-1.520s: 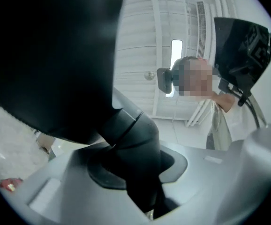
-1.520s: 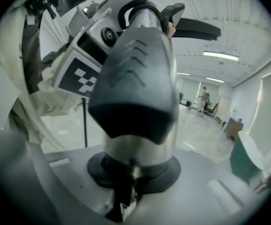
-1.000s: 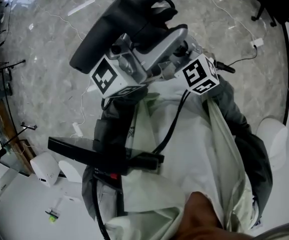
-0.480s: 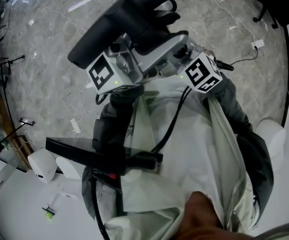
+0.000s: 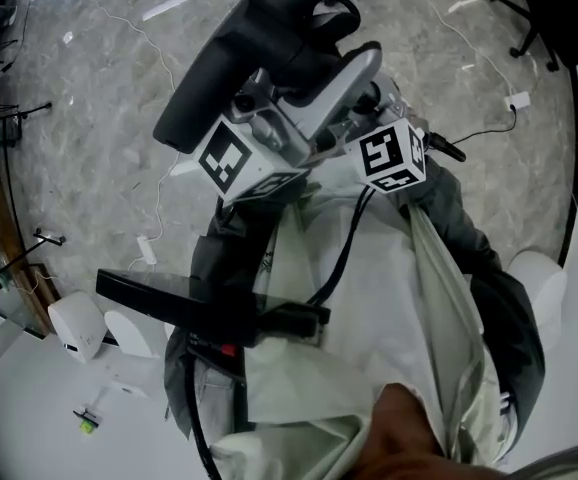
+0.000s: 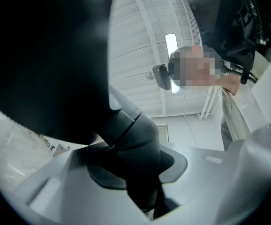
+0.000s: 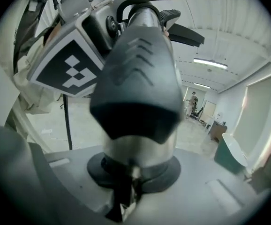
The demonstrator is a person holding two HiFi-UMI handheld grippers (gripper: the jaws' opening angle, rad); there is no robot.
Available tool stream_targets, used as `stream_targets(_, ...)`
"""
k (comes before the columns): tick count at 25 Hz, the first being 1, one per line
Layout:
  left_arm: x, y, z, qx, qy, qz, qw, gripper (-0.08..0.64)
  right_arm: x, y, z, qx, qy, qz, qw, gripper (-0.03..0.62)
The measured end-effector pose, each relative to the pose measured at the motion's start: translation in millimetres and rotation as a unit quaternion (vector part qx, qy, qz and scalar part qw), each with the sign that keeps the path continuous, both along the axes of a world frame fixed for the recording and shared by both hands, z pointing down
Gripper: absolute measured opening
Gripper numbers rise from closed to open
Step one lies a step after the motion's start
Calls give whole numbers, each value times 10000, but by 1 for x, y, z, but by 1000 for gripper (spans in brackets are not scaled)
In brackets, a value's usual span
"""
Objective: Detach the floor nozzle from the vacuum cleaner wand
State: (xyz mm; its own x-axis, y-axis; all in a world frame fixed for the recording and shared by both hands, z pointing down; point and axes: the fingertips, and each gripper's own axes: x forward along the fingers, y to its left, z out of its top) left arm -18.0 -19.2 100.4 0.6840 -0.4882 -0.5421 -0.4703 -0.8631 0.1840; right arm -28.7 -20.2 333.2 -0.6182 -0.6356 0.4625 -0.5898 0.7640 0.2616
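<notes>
The dark floor nozzle [image 5: 231, 56] slants up across the top of the head view. In the left gripper view its dark head [image 6: 46, 55] fills the upper left. Its round neck [image 6: 135, 144] runs down between the jaws of my left gripper [image 6: 138, 182], which is shut on it. My right gripper [image 7: 133, 172] is shut on the silver wand [image 7: 138, 144], just below its dark grey collar [image 7: 138, 78]. In the head view both grippers [image 5: 269, 108] [image 5: 369, 98] sit close together under the nozzle. The joint between nozzle and wand is hidden.
Below lies a grey marble floor [image 5: 99, 88] with loose white cables [image 5: 154, 218] and a black cable [image 5: 489, 123]. White boxes [image 5: 79, 323] stand at the lower left. A black bar [image 5: 199, 303] juts out at the person's waist, over a pale coat [image 5: 389, 298].
The nozzle has tilted steeper in the head view and its lower end has shifted a little right. The left gripper's marker cube moved slightly right with it. Both grips are unchanged.
</notes>
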Motion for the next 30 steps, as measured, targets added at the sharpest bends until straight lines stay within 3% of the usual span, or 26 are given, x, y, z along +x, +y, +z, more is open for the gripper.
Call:
stream_targets(3,-3,2,2,-53,-49,-36,10000,117,-5,5,2,-32,-25,8,10000,58)
stream_targets(6,-5,9,1,-4,-31,225,9997,115,-13,15,3,-138,-107,-431,9989,60)
stream_targets(9,-5,21,6,113,-17,739,9972,117,-18,30,4,-343,-190,-1204,9919,60)
stream_targets(11,0,33,6,303,-43,1281,9913,117,-19,45,5,-560,-286,-1888,9800,60)
stream_targets(13,5,41,5,464,-71,1565,9866,117,-19,52,6,-682,-332,-2271,9709,60)
stream_targets(15,6,39,3,500,-101,1404,9888,115,-19,47,5,-595,-304,-2117,9751,58)
stream_targets(17,-1,30,-2,442,-33,862,9953,115,-17,31,2,-323,-213,-1505,9879,57)
stream_targets(19,-26,14,-12,262,446,238,9984,115,-10,15,1,12,-132,-726,9973,57)
stream_targets(21,-61,1,-25,150,1134,192,9933,115,2,13,4,107,-224,-313,9992,57)
stream_targets(22,-71,-1,-30,196,1224,281,9919,115,6,17,5,49,-310,-266,9992,57)
stream_targets(25,-75,5,-29,365,716,238,9965,115,4,25,8,-205,-397,-232,9987,58)
stream_targets(26,-76,8,-25,350,701,204,9967,115,3,25,9,-242,-353,-219,9988,58)
stream_targets(28,-80,6,-14,168,881,162,9958,115,0,24,9,-214,-250,-260,9991,58)
stream_targets(30,-83,0,6,-122,820,12,9966,115,-1,27,6,-116,-204,-371,9990,58)
